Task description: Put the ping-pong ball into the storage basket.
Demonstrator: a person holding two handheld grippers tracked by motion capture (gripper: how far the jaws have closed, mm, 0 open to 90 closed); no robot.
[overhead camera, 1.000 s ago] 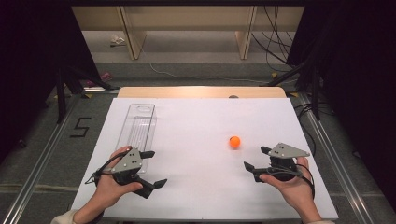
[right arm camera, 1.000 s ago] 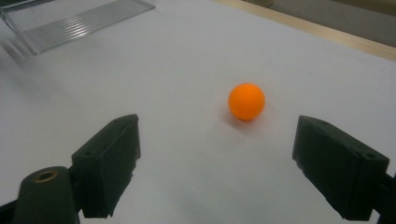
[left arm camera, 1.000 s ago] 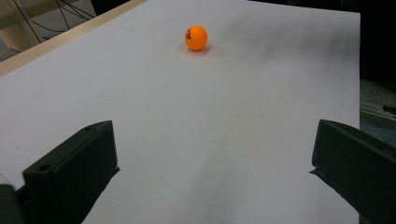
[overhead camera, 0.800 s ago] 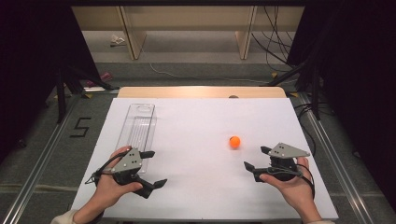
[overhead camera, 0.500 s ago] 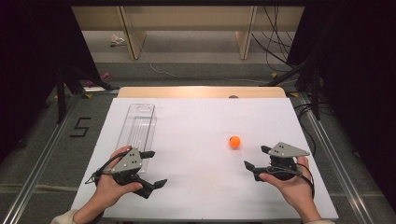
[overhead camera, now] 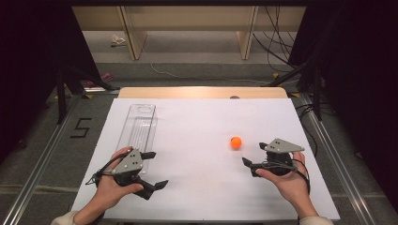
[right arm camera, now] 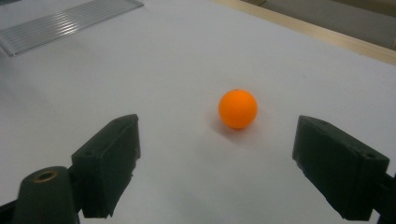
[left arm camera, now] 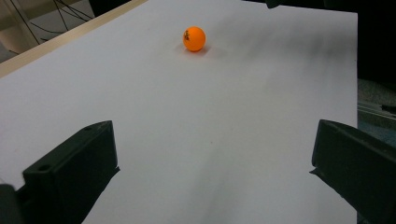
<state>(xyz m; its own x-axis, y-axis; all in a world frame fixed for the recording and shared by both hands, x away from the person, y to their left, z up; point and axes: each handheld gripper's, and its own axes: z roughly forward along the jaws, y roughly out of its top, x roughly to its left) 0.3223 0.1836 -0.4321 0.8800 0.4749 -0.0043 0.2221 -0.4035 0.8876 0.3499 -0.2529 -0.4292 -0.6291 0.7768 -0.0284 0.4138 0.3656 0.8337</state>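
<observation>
- Table view from above: the small orange plastic ball [overhead camera: 236, 142] lay on the white table sheet [overhead camera: 202, 122], just beyond and inward of the right gripper [overhead camera: 254, 156], whose jaws stood apart. The left gripper [overhead camera: 156, 169], also spread wide, was well apart from the ball, beside the near end of the long clear ribbed plastic tray [overhead camera: 138, 129].
- Left gripper view: the ball [left arm camera: 194, 38] sat far ahead, slightly left of the gap between the parted jaws.
- Right gripper view: the ball [right arm camera: 238, 108] rested near, ahead and between the open jaws, a little toward the right one. The right hand was judged the nearer for a grasp.
</observation>
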